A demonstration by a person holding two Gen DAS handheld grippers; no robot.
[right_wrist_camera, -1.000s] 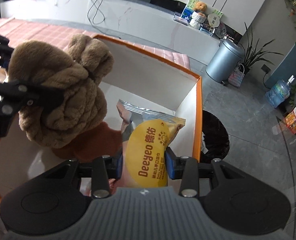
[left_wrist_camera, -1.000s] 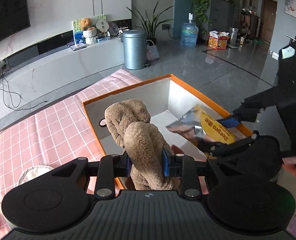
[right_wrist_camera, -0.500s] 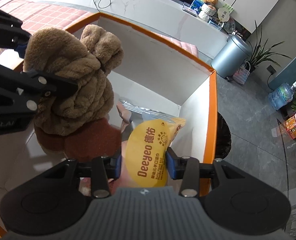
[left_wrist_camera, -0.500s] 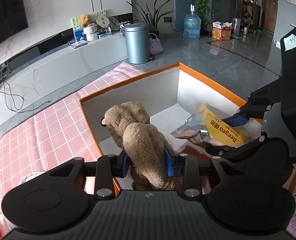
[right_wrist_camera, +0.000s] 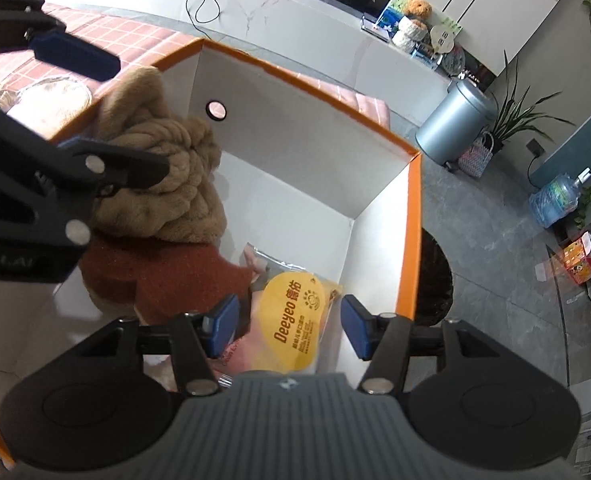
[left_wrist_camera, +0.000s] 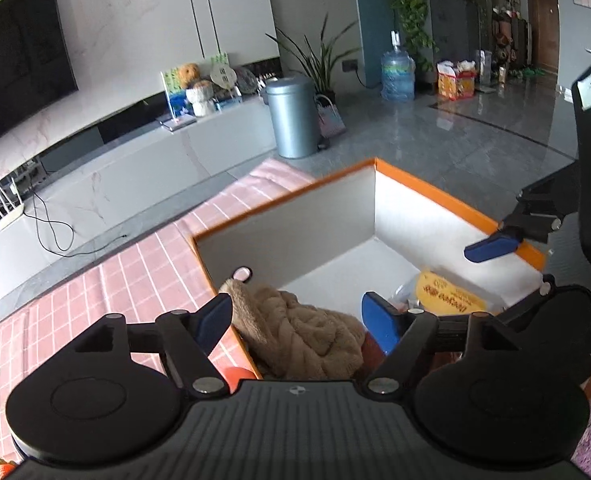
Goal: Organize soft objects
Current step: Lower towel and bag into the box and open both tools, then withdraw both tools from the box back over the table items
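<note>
A tan plush toy (left_wrist_camera: 295, 334) lies inside the orange-rimmed white box (left_wrist_camera: 447, 200), against its left wall. My left gripper (left_wrist_camera: 297, 320) is open above it, its blue pads apart on either side. In the right wrist view the plush (right_wrist_camera: 163, 184) rests on a rust-brown soft item (right_wrist_camera: 155, 280). A yellow Deeyeo snack bag (right_wrist_camera: 295, 320) lies in the box (right_wrist_camera: 413, 220) near its right wall. My right gripper (right_wrist_camera: 287, 324) is open over the bag, pads clear of it. The bag also shows in the left wrist view (left_wrist_camera: 447, 296).
The box stands on a pink checked cloth (left_wrist_camera: 95, 288). A pale round item (right_wrist_camera: 51, 96) lies on the cloth outside the box. A grey bin (left_wrist_camera: 293, 116) and a water jug (left_wrist_camera: 397, 76) stand on the floor beyond. A small orange object (left_wrist_camera: 3, 468) sits at the lower left.
Both grippers opened. The plush dropped from the left gripper into the box, and the snack bag left the right gripper and lies in the box. Both grippers rose slightly.
</note>
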